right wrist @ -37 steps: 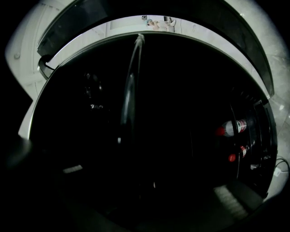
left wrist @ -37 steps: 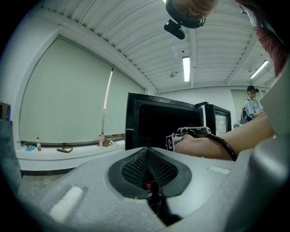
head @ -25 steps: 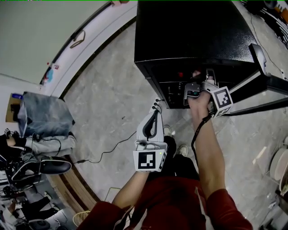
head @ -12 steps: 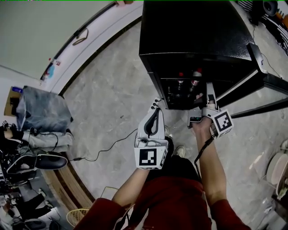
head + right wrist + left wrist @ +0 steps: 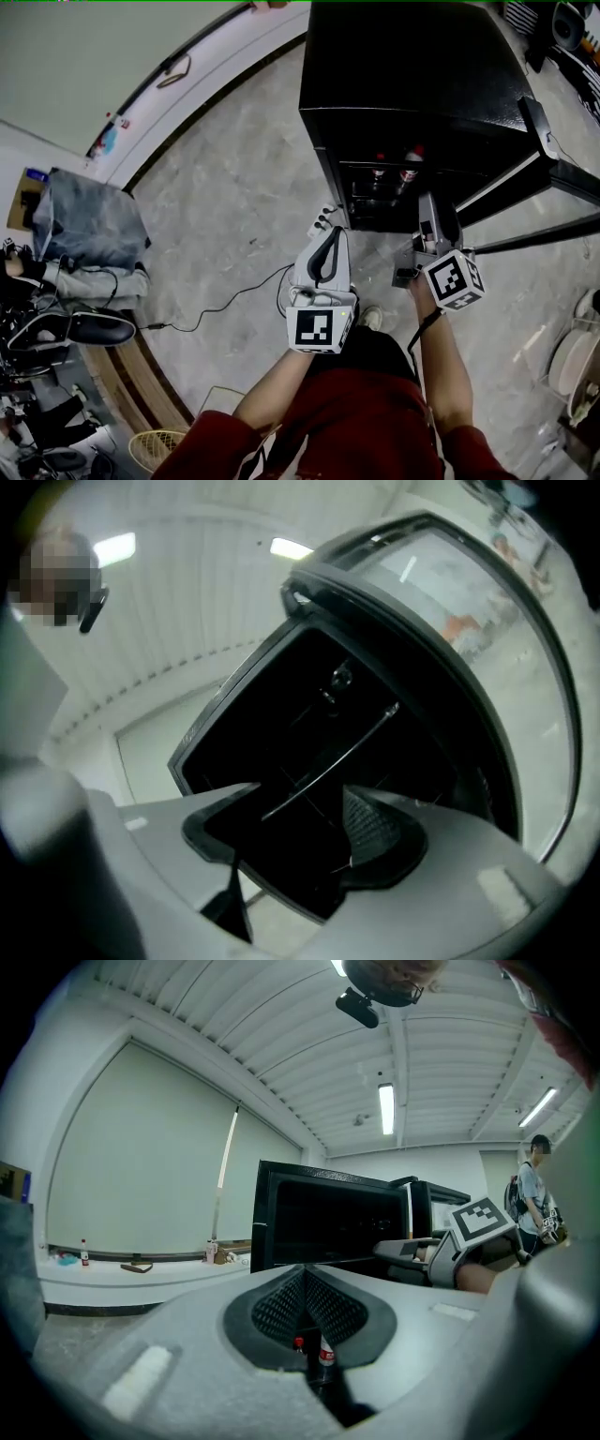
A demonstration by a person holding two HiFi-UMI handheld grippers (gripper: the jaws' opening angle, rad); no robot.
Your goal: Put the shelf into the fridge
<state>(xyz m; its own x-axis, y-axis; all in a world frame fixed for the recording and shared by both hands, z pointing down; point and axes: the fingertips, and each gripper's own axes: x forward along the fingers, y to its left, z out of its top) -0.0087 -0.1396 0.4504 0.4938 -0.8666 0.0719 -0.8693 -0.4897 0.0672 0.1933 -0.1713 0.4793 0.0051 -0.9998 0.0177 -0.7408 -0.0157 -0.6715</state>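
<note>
Black fridge (image 5: 412, 66) holds the shelf (image 5: 328, 761) inside, apparently seated, so the right gripper (image 5: 300, 794) hangs before the opening, jaws spread and empty. Left gripper (image 5: 305, 1271), jaws pressed together on nothing, idles alongside.

Black fridge (image 5: 403, 56) open on floor; thin shelf (image 5: 328, 763) inside.

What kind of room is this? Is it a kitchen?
Probably not a kitchen. It looks more like a lab or workroom: a small black fridge stands on a bare stone-look floor, a cable trails across it, and long strip lights glow overhead.
</note>
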